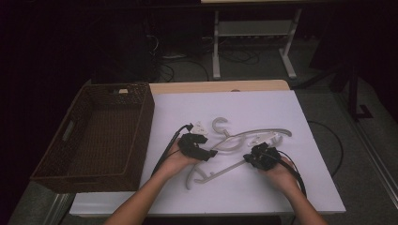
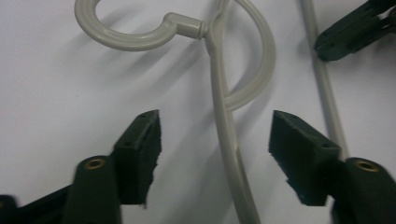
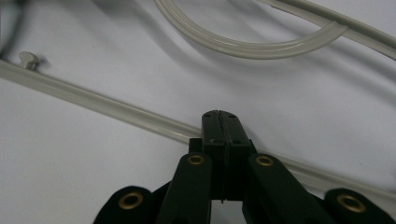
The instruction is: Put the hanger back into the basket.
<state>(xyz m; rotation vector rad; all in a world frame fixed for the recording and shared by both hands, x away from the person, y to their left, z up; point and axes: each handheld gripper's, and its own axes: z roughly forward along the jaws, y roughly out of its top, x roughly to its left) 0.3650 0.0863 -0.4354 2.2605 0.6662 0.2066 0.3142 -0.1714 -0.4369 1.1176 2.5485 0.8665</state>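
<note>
Two pale grey plastic hangers [image 1: 263,133] lie crossed on the white table top [image 1: 281,192]. In the left gripper view, my left gripper [image 2: 215,133] is open; one hanger's arm [image 2: 219,93] runs up between its pads without touching either, with the hook [image 2: 126,39] beyond. In the high view this left gripper [image 1: 211,153] sits left of the hangers. My right gripper [image 3: 222,122] is shut, pads pressed together, its tip over the other hanger's thin bar [image 3: 93,100]; nothing shows between the pads. The high view has the right gripper [image 1: 247,159] at that bar's right part.
A brown wicker basket [image 1: 101,178] stands at the table's left edge with a small pale item at its far wall. Black cables trail from both grippers. Beyond the table are a white frame's legs and cables on the floor. The white sheet's front and right parts are bare.
</note>
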